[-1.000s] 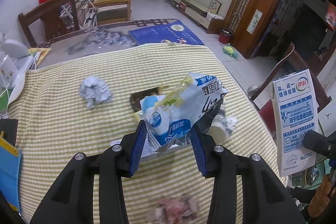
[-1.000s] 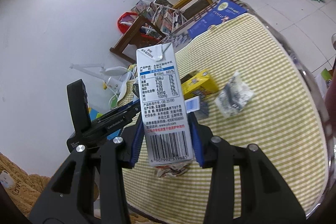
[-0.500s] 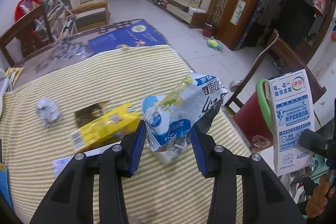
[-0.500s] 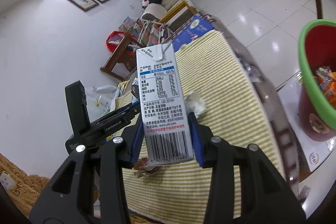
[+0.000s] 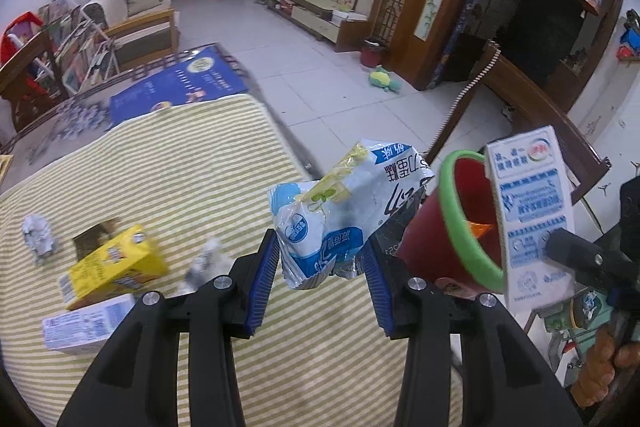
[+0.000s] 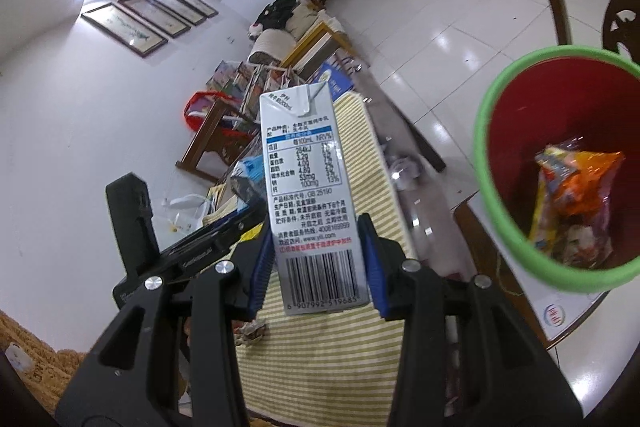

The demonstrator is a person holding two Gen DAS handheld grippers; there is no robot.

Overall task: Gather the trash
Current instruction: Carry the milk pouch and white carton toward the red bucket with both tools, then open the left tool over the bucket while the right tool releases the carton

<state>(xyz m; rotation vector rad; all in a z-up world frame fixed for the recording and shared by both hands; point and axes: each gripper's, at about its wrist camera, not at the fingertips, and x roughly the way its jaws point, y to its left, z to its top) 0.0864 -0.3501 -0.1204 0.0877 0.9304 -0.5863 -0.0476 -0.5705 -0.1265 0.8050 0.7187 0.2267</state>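
Living room w/ a striped table cloth [image 5: 180, 163], both grippers loaded and near the red bin [image 6: 560, 131].

Left gripper [image 5: 322, 279] is pinching a crumpled blue-white snack bag [image 5: 340, 211], held above the table edge, just beside the bin's green rim. Right gripper [image 6: 320, 263] is clamped on an upright milk carton [image 6: 312, 195], which hangs over the cloth w/ the bin off to its right; the bin already has an orange wrapper [image 6: 576, 179] inside. My judgement: both items are close but not yet over the opening, so releasing too early can drop them on the floor or the rim. The bag is light and may stick to a pad. Also the two grippers can bump at the bin. Yellow box [image 5: 116, 267], a white carton [image 5: 88, 323] & a paper ball [image 5: 38, 237] are left on the table.
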